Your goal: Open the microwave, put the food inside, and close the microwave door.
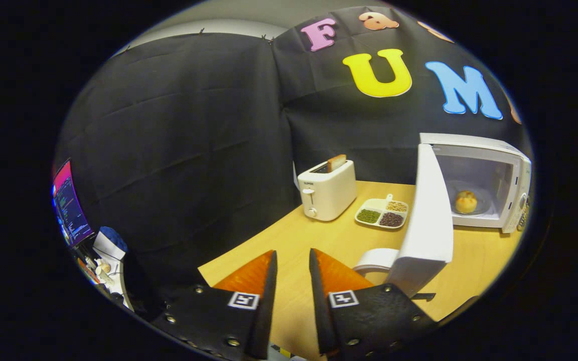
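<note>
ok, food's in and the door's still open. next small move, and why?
Probably swing the gripper right, to the outer face of the open microwave door, and start pushing it shut. The food already sits inside the microwave, the fingers are slightly apart with nothing between them, and the door stands wide open just ahead and to their right. Closing is all that looks left.

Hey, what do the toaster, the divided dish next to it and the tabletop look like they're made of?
Toaster: probably plastic, white and smooth with a soft sheen and rounded moulded corners. Divided dish: white, smooth-rimmed, either plastic or glazed ceramic; the look leaves it open. Tabletop: light wood or a wood-look laminate, matte, with an even yellowish tone. The gripper hangs open above the table, fingers holding nothing.
</note>
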A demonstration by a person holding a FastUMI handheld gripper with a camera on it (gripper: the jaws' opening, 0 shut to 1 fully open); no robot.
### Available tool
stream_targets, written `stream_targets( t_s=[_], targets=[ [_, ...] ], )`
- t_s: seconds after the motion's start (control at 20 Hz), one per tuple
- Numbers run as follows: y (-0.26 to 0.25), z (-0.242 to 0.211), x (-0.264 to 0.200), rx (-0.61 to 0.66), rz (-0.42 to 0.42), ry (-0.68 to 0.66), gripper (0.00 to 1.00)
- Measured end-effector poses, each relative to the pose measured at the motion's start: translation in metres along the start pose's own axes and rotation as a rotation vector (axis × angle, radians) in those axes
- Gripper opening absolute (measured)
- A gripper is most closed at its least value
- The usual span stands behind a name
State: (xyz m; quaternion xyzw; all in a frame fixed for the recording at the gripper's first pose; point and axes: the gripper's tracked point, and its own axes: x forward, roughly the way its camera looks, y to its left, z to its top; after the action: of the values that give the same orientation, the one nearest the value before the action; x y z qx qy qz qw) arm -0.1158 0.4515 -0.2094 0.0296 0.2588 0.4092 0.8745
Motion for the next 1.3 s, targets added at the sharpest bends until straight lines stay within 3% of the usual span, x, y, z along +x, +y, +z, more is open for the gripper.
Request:
stream_targets(
  t_s=[0.05,0.15,0.55,1.3],
  targets=[
    [-0.012,-0.003,0.001,0.002,-0.046,0.008,0.19],
    [-0.016,-0.006,-0.002,0.021,-0.039,0.022,0.01],
    [-0.045,-0.009,-0.023,-0.026,-0.079,0.038,0.01],
    [-0.178,-0.002,-0.074,0.057,-0.289,0.02,0.01]
  ],
)
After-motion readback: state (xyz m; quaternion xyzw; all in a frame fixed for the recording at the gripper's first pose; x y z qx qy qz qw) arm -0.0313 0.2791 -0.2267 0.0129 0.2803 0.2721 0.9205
